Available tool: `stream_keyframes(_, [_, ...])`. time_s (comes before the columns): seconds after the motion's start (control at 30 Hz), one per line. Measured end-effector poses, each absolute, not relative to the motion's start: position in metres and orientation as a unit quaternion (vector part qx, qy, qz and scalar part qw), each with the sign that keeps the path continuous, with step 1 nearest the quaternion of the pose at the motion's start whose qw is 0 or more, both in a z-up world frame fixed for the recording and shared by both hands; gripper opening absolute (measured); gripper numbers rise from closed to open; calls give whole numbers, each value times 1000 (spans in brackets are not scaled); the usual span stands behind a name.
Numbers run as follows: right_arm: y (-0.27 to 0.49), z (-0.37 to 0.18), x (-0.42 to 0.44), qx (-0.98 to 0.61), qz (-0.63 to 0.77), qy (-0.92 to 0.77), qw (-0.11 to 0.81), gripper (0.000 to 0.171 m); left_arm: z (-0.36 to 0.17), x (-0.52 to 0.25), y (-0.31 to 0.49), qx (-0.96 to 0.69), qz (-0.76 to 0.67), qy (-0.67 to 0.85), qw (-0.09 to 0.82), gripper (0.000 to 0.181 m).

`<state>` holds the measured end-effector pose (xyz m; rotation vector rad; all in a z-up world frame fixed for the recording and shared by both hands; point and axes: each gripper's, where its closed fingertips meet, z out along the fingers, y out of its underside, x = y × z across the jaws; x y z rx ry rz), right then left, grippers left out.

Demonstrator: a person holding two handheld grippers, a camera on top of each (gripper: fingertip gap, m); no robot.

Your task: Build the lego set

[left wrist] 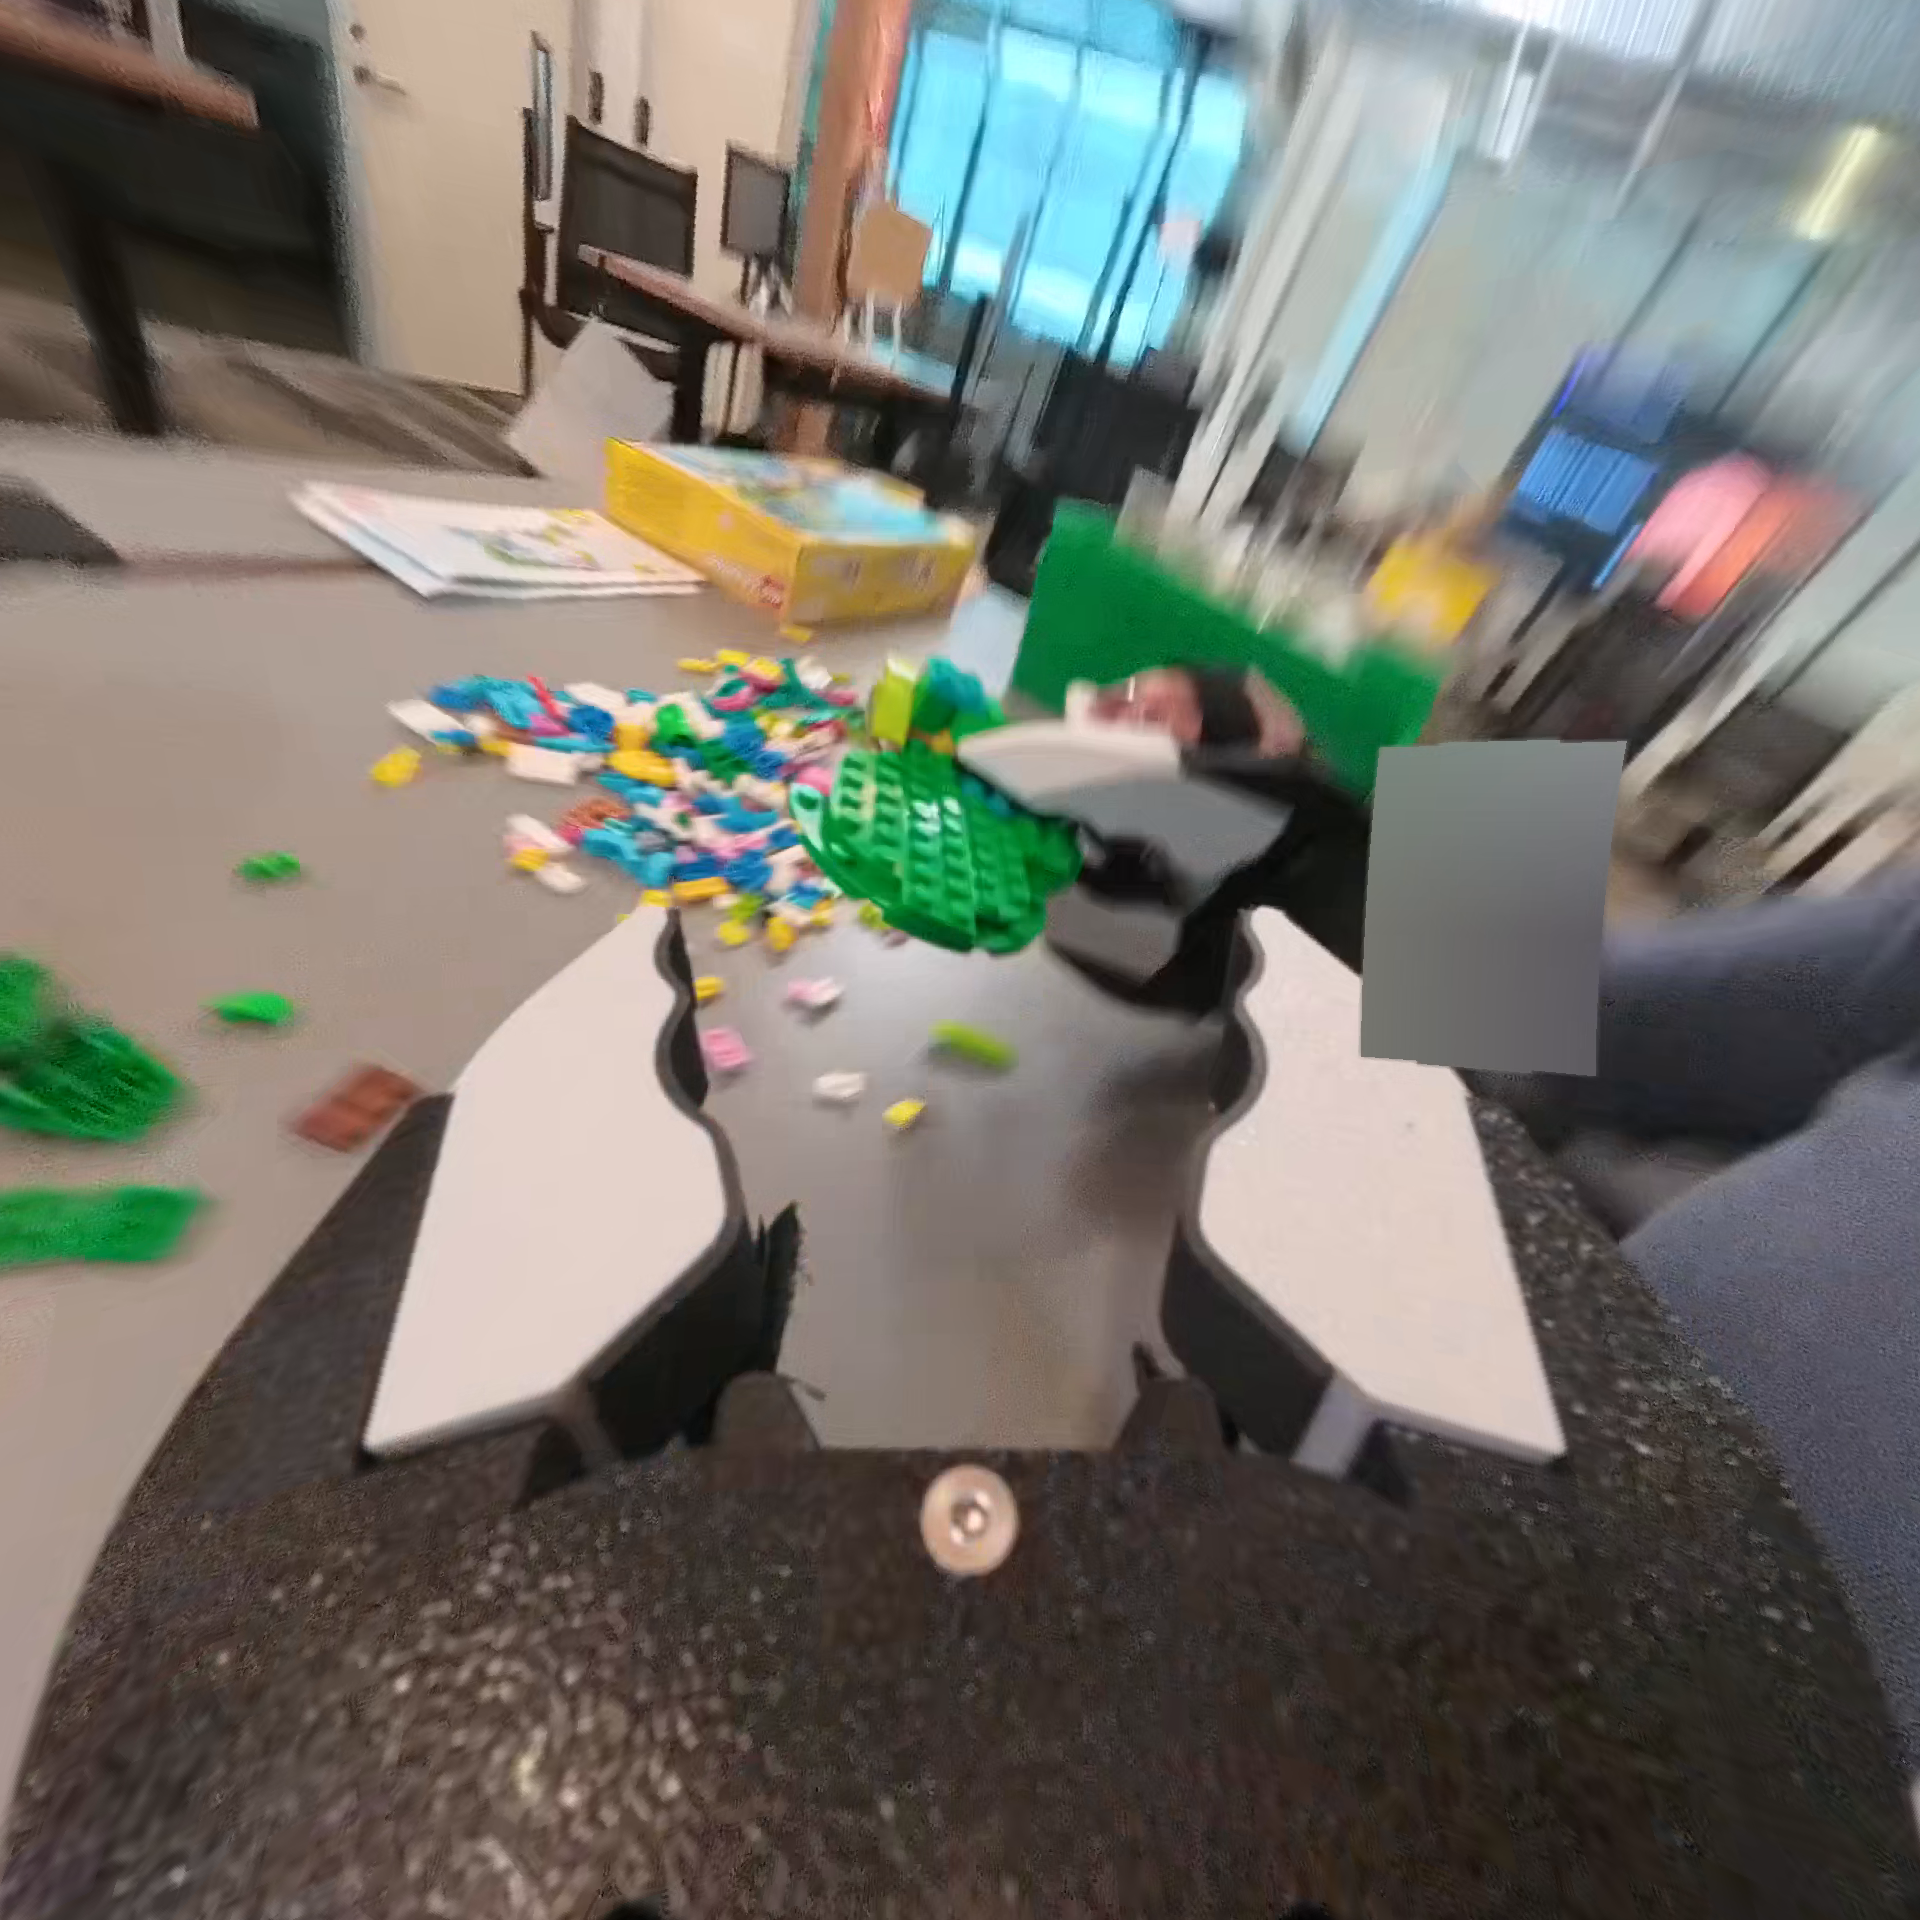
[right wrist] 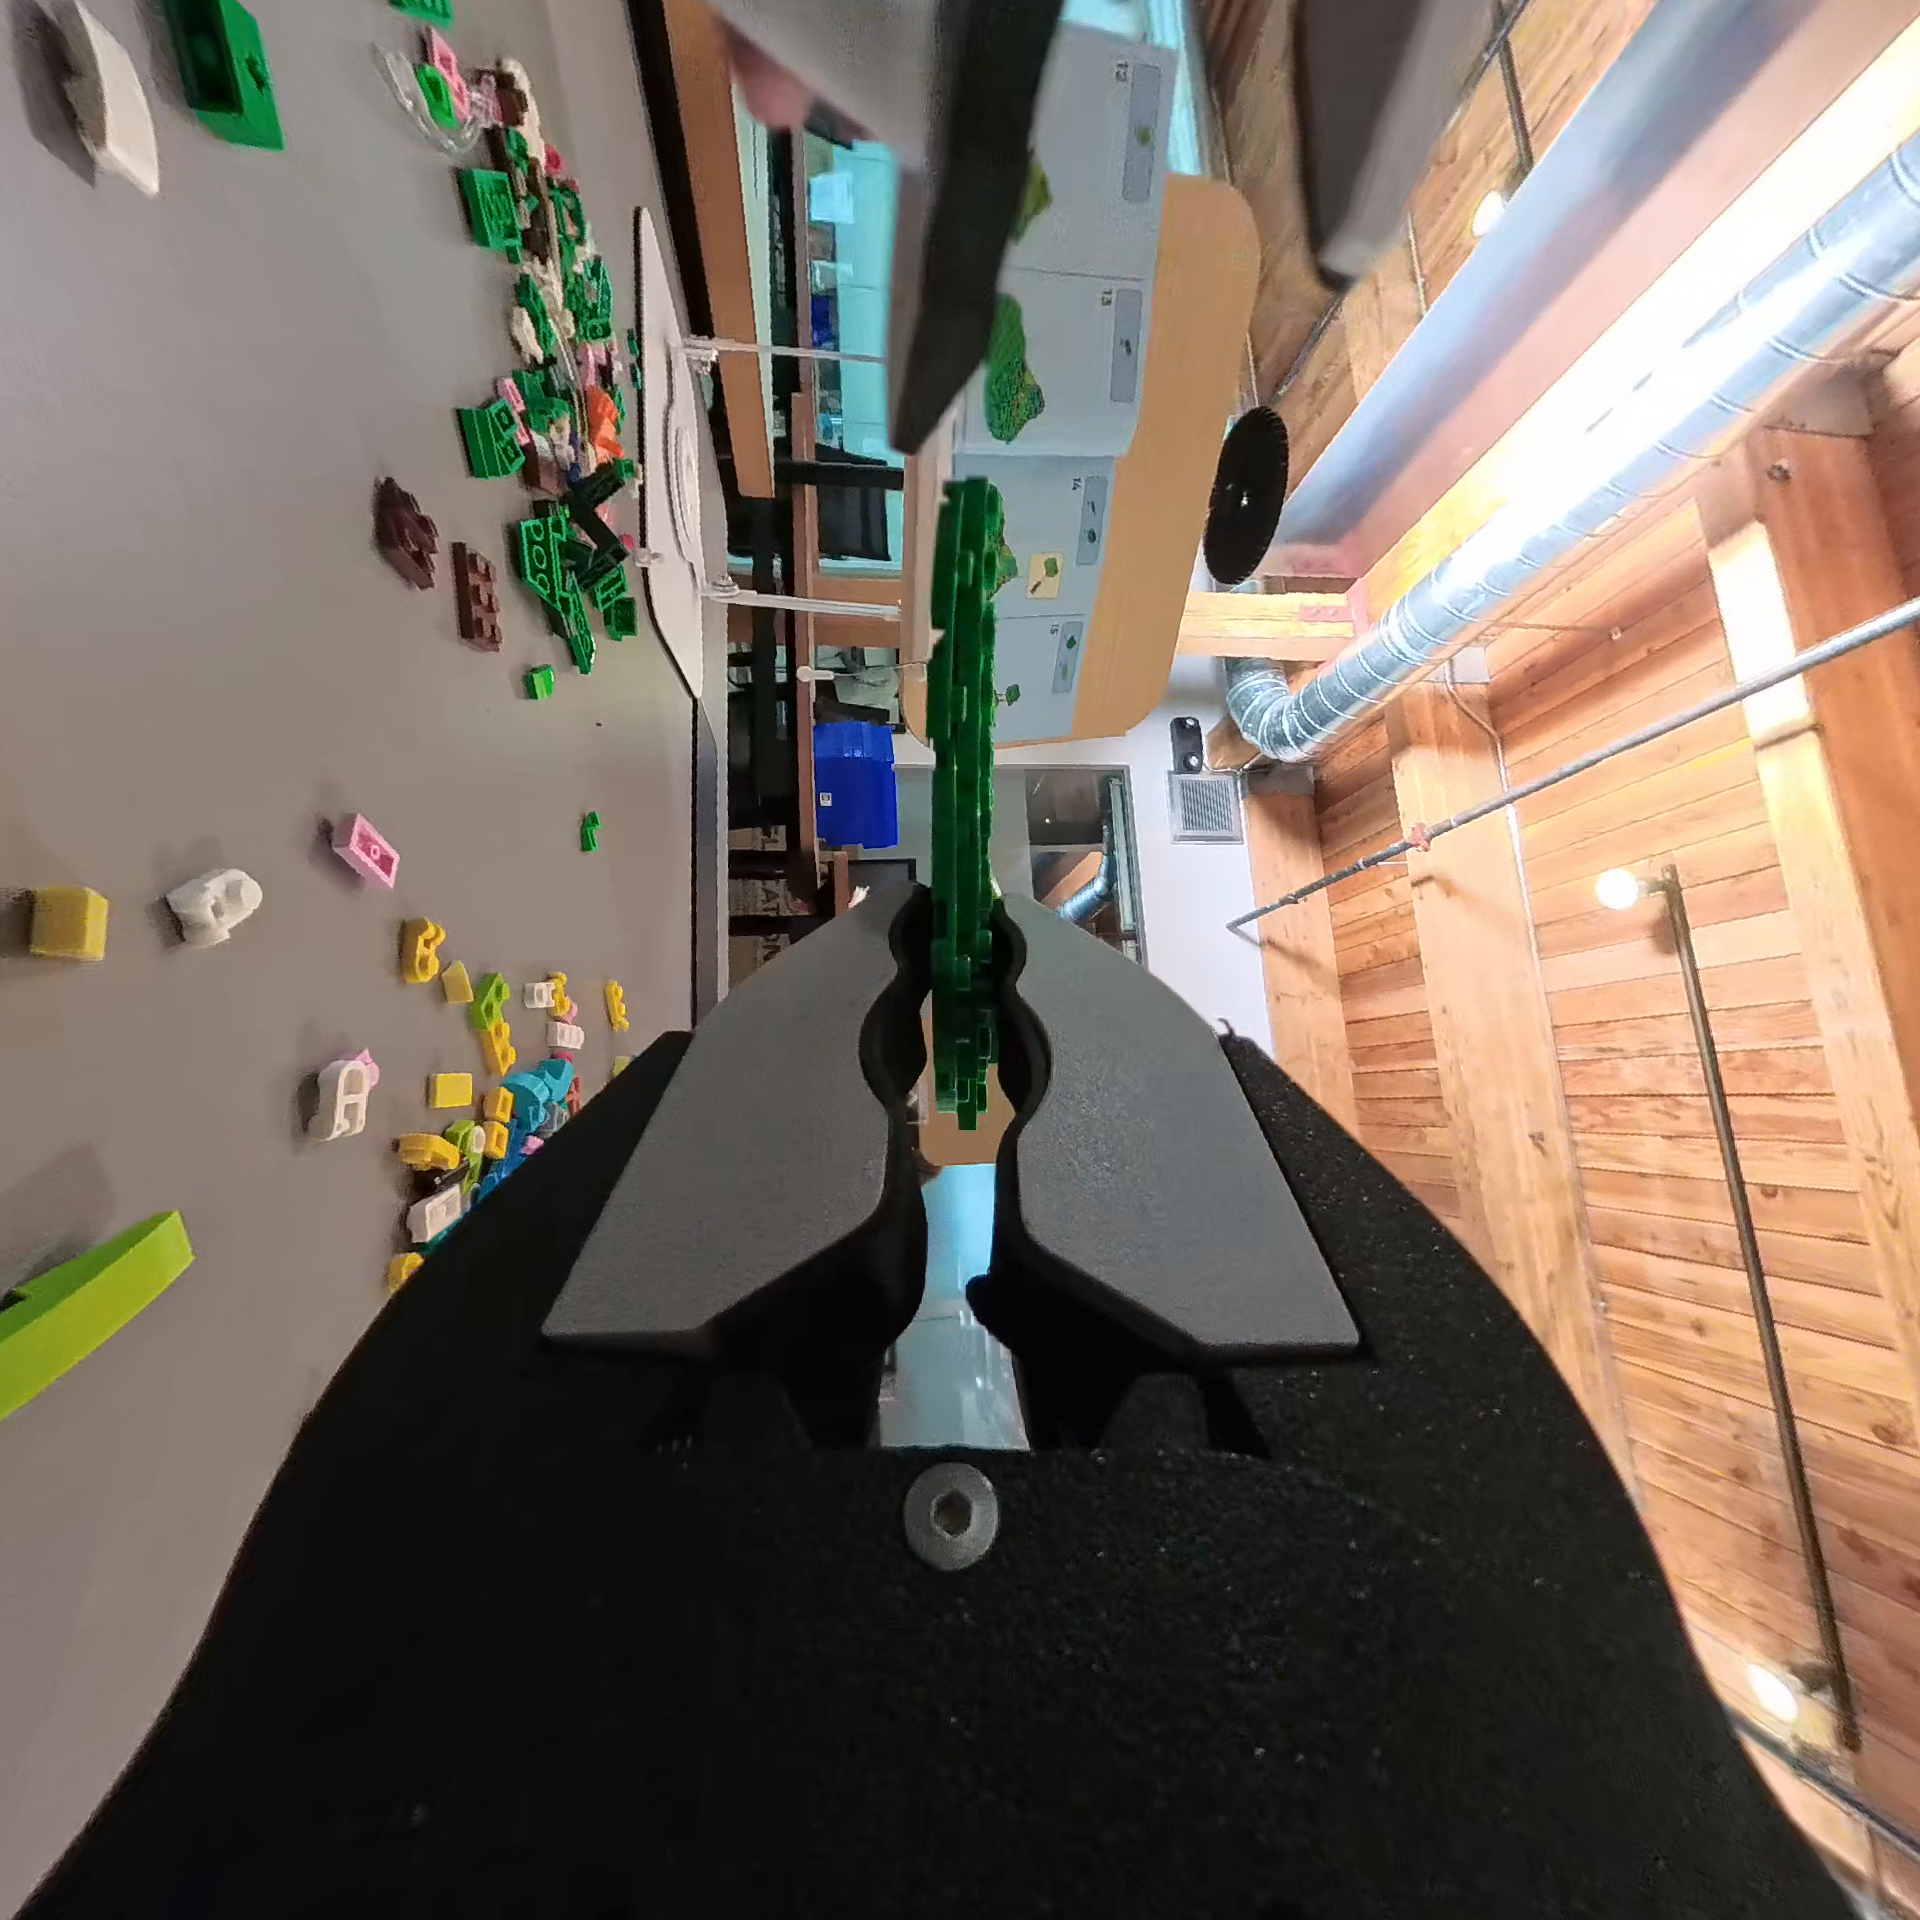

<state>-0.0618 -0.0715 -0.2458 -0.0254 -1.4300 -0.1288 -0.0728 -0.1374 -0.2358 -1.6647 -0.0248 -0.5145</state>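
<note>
My right gripper (right wrist: pixel 961 925) is shut on the edge of a green Lego plate assembly (right wrist: pixel 961 727) and holds it in the air, edge-on to its camera. In the left wrist view the same assembly (left wrist: pixel 935 862) hangs above the table with small lime and teal pieces on top, gripped by the right gripper (left wrist: pixel 1101 800). My left gripper (left wrist: pixel 956 935) is open and empty, just in front of and below the assembly. One of its fingers (right wrist: pixel 945 260) shows blurred at the top of the right wrist view.
A pile of loose coloured bricks (left wrist: pixel 665 769) lies on the grey table (left wrist: pixel 208 727). A yellow box (left wrist: pixel 779 540) and booklets (left wrist: pixel 488 540) lie behind. Green pieces (left wrist: pixel 73 1070) and a brown plate (left wrist: pixel 353 1107) lie left. An open instruction page (right wrist: pixel 1091 416) stands behind the assembly. A blue sleeve (left wrist: pixel 1766 1039) is at the right.
</note>
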Motion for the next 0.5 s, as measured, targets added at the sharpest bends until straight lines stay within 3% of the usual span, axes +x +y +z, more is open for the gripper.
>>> stream_keyframes(0.1, [-73, -246, -62, -12, -48, -655, 754, 8, -237, -87, -130, -661, -385, -155, 625, 84])
stream_keyframes(0.23, [-76, -252, -62, -1, -45, -660, 750, 8, -252, -75, -115, -638, -481, -194, 569, 75])
stream_keyframes(0.5, [-79, -263, -65, 24, -59, -671, 738, 8, -266, -64, -100, -620, -542, -216, 524, 12])
